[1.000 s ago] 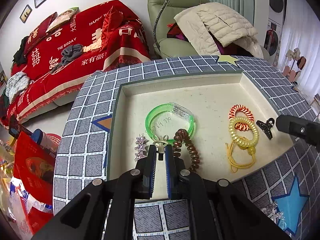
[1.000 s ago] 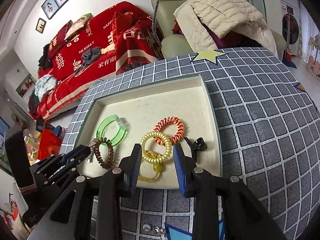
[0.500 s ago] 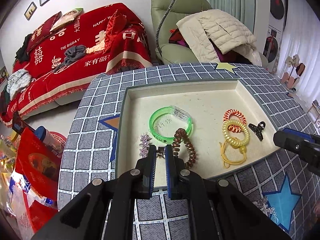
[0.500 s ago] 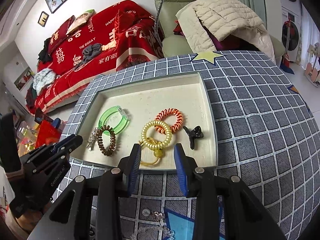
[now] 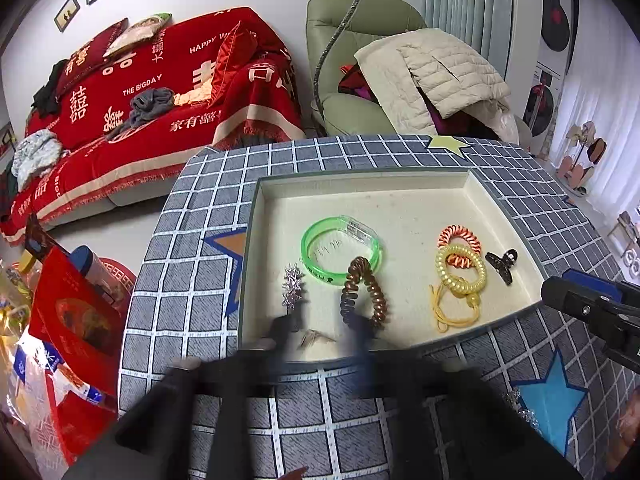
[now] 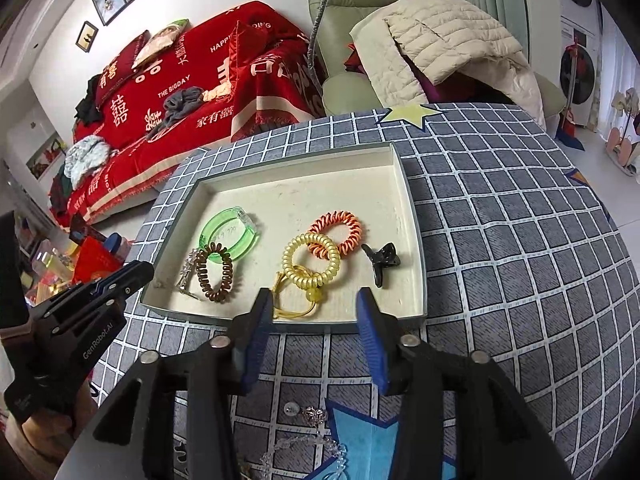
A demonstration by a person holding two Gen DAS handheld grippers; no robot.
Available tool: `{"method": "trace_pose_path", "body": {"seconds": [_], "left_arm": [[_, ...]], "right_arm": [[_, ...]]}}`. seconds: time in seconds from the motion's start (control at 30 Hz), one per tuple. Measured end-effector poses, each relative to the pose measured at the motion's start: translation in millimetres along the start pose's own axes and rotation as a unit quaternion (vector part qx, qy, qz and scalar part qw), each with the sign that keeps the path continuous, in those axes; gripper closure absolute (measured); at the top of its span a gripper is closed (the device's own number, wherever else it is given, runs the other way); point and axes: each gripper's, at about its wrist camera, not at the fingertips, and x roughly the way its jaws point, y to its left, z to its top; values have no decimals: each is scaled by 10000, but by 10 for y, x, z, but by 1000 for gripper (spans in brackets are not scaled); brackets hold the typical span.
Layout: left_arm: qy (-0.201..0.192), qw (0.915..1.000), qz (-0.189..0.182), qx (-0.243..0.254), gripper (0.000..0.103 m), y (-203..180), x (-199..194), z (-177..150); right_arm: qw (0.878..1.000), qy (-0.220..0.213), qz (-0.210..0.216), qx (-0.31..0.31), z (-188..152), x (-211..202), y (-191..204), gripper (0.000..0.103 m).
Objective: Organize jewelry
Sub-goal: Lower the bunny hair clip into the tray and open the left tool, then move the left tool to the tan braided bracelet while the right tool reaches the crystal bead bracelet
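The shallow cream tray (image 6: 412,240) sits on the checked cloth of the surface (image 6: 520,264), with broad bare cloth to its right and a narrower strip along its near rim. The far half of the tray floor is bare.

In the tray, from left to right: a silver star clip (image 5: 293,286), a small pale clip (image 5: 316,337) lying by the near wall, a brown coil hair tie (image 5: 362,294) overlapping a green bangle (image 5: 340,248), a yellow coil tie (image 6: 311,258) overlapping an orange coil tie (image 6: 338,232), a yellow cord (image 6: 294,300) and a black claw clip (image 6: 380,260). A beaded chain (image 6: 308,440) lies outside on the near cloth.

The left tool (image 5: 320,336) is blurred above the near rim, its jaws opening wide with the pale clip lying loose between them. The right tool (image 6: 314,312) hangs over the near rim, jaws opening and gripping nothing.

Beyond the surface stand a red-covered sofa (image 5: 160,92) and a green armchair (image 5: 360,60) with a pale jacket.
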Motion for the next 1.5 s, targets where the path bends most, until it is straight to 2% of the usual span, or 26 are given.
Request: {"method": "trace_pose_path", "body": {"seconds": [0.03,0.2,0.27,0.33,0.43,0.6,0.87,1.0,1.07,1.23,1.5], "left_arm": [[-123,9999,105,-51,0,14,-38,-14],[-278,9994,180,28,0,17,-96,-63],[-326,9991,268,44,0,31,-130,-91],[-341,9989,324,39,0,59,-167,-136],[-336,9987,372,36,0,103,-237,-212],[-320,9984,472,13,0,117,-386,-367],[-202,9987,457,-45,0,121,-512,-598],[-101,9987,478,-112,0,155,-536,-717],[-5,9992,373,-139,0,180,-538,-780],[181,9993,221,-246,0,221,-581,-1015],[508,9984,37,-258,0,101,-566,-1350]], "right_arm": [[10000,-14,-8,-18,-5,-7,10,48],[9999,-119,-33,-96,-38,-120,48,44],[9998,-173,-30,-111,-49,-151,63,36],[9994,-329,-48,-128,-78,-218,81,14],[9977,-659,10,-182,-141,-368,107,13],[9959,-875,138,-192,-228,-515,151,13],[9962,-814,184,-262,-362,-655,178,13],[9962,-769,18,-404,-413,-708,207,13],[9960,-751,-26,-480,-447,-732,225,13],[9972,-450,-16,-603,-544,-718,200,12],[9979,253,-123,-581,-830,-448,81,12]]}}
